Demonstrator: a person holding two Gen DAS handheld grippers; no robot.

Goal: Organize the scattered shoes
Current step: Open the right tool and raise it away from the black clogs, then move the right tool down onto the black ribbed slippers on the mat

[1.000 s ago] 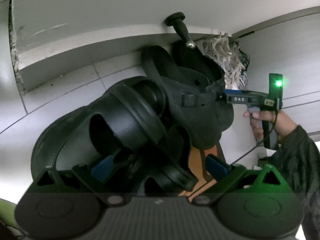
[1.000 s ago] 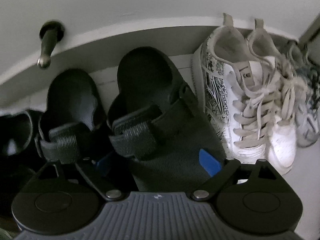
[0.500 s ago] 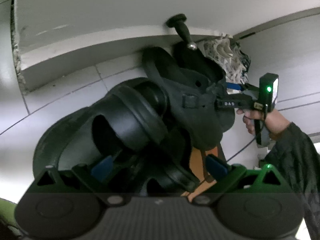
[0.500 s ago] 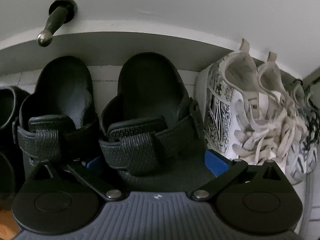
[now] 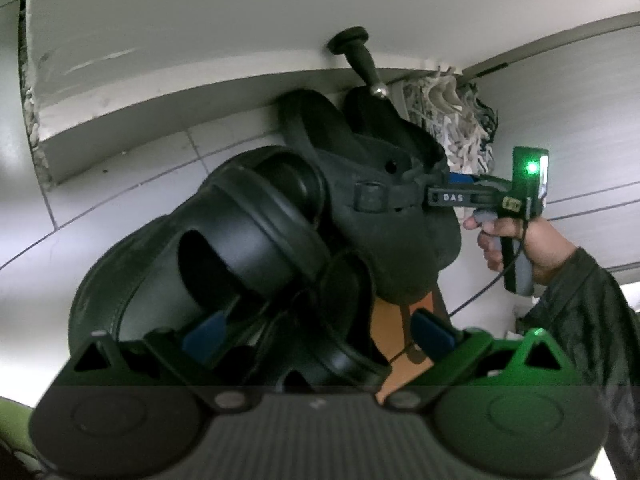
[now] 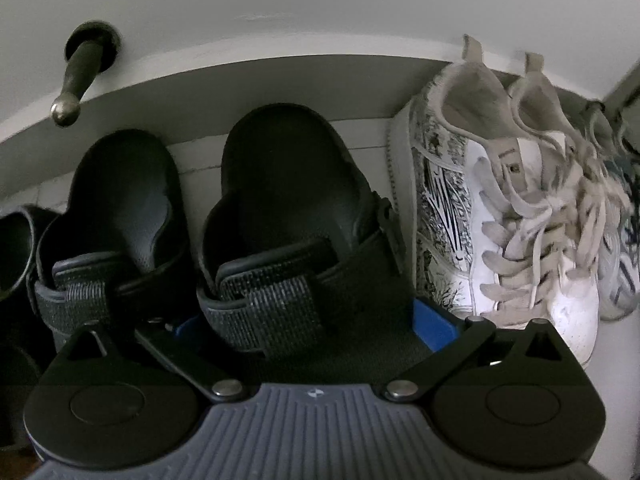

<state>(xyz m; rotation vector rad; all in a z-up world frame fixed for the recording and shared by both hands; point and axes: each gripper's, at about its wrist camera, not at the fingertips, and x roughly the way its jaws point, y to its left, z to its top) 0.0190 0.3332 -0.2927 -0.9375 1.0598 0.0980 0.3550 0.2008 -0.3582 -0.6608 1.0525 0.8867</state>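
In the right wrist view, a black strap sandal (image 6: 288, 216) sits between my right gripper's (image 6: 304, 320) blue pads (image 6: 434, 322), which stand wide around its front. Its twin (image 6: 116, 220) stands to the left, both under a white shelf edge. In the left wrist view, my left gripper (image 5: 316, 328) is open around a black slide sandal (image 5: 224, 240) on the tiled floor. The right gripper (image 5: 480, 196) shows there at the strap sandal (image 5: 384, 200).
White patterned sneakers (image 6: 500, 224) stand right of the sandals, with another pair (image 6: 624, 256) beyond. A black door stopper (image 6: 76, 76) juts from the white cabinet front (image 6: 320, 8) above. Grey floor tiles (image 5: 80, 208) lie to the left.
The right gripper has drawn back slightly and its pads have spread wider around the strap sandal. The left gripper has stayed around the slide sandal.
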